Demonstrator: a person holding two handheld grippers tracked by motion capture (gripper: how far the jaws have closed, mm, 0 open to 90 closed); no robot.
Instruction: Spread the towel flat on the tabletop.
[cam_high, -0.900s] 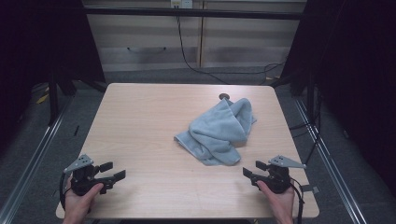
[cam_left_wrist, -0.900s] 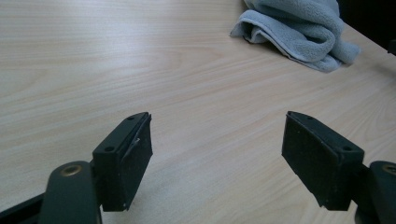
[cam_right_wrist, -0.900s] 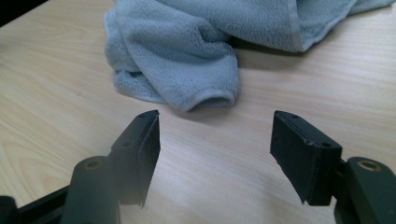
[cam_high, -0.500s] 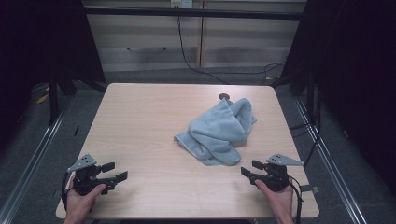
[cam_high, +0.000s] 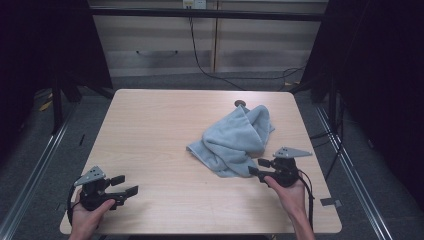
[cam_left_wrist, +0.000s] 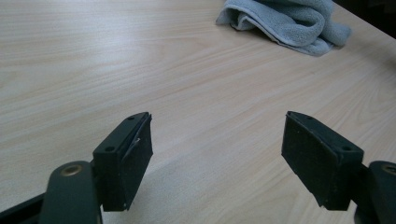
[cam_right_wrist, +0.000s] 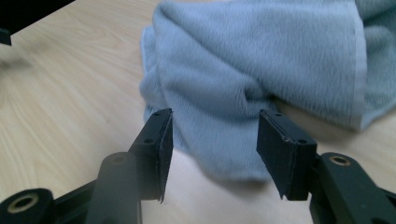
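High view: a crumpled pale-blue towel (cam_high: 239, 140) lies on the right half of a light wooden bench (cam_high: 150, 130), its near corner just ahead of the right gripper (cam_high: 256, 167), which a hand (cam_high: 291, 192) points toward it. The gripper's jaws stand apart with nothing between the pads; in the right gripper view the towel's (cam_right_wrist: 252, 79) rounded near fold sits just beyond the fingertips (cam_right_wrist: 161, 140), not yet pinched. The left gripper (cam_high: 127, 185), held at the bench's near left corner, is well apart from the cloth, its jaws spread wide over bare wood; in the left gripper view the towel (cam_left_wrist: 285, 21) shows far off at the top. A small dark round object (cam_high: 240, 104) sits on the bench just behind the towel.

The work appears to be at the approach stage, before any grasp. The risk from here is a poor bite: the cloth is bunched in several layers, so closing on the thick fold may catch only the top layer or take the whole wad, leaving the towel dragged rather than lifted. A low approach could also scrape the pads on the bench and push the fold away.
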